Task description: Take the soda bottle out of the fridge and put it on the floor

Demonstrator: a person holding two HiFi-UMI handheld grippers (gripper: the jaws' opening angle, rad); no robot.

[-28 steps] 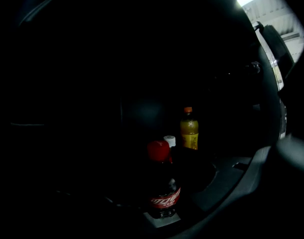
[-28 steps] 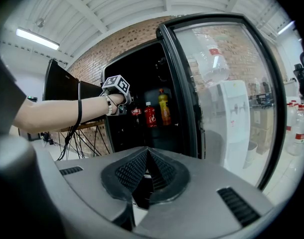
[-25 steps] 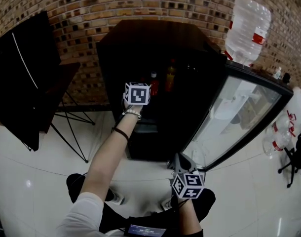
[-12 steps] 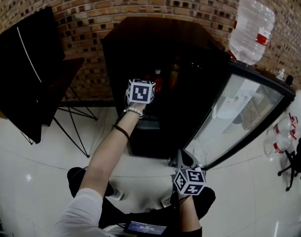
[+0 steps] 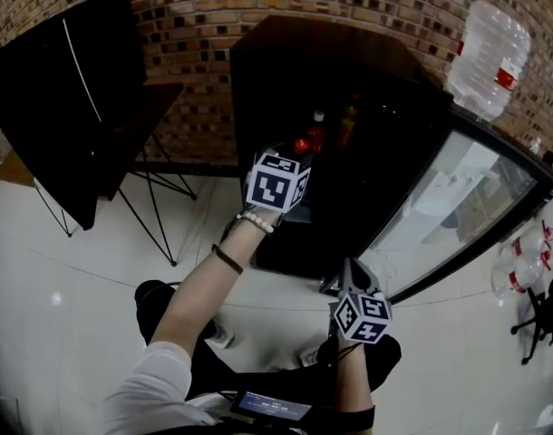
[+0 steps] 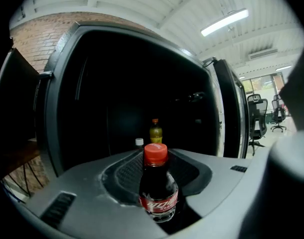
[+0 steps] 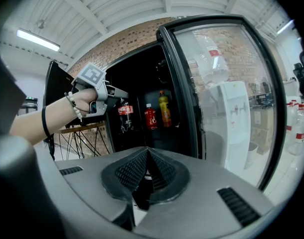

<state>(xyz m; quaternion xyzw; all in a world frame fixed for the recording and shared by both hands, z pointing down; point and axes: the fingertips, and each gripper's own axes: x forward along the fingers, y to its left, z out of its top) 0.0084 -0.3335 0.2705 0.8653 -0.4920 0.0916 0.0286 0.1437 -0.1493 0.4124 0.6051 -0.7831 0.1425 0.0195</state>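
Observation:
The soda bottle (image 6: 158, 193) is dark cola with a red cap and a red label. My left gripper (image 6: 157, 177) is shut on its body, and it stands upright between the jaws. In the right gripper view the left gripper (image 7: 117, 101) holds the soda bottle (image 7: 125, 114) just in front of the open black fridge (image 5: 286, 53). From the head view, the left gripper (image 5: 295, 157) is at the fridge opening. My right gripper (image 5: 352, 279) hangs low by the door's bottom corner. The right gripper (image 7: 147, 176) is shut with nothing between its pads.
A red bottle (image 7: 150, 117) and an orange-yellow bottle (image 7: 164, 108) stand on the fridge shelf. The glass door (image 5: 458, 207) swings open to the right. A big water jug (image 5: 489, 53) sits on top. A black panel on thin legs (image 5: 68, 107) stands left. White tiled floor (image 5: 77, 261) lies below.
The left gripper has drawn back a little from the fridge shelf towards me, with the soda bottle in its jaws. The right gripper has hardly moved.

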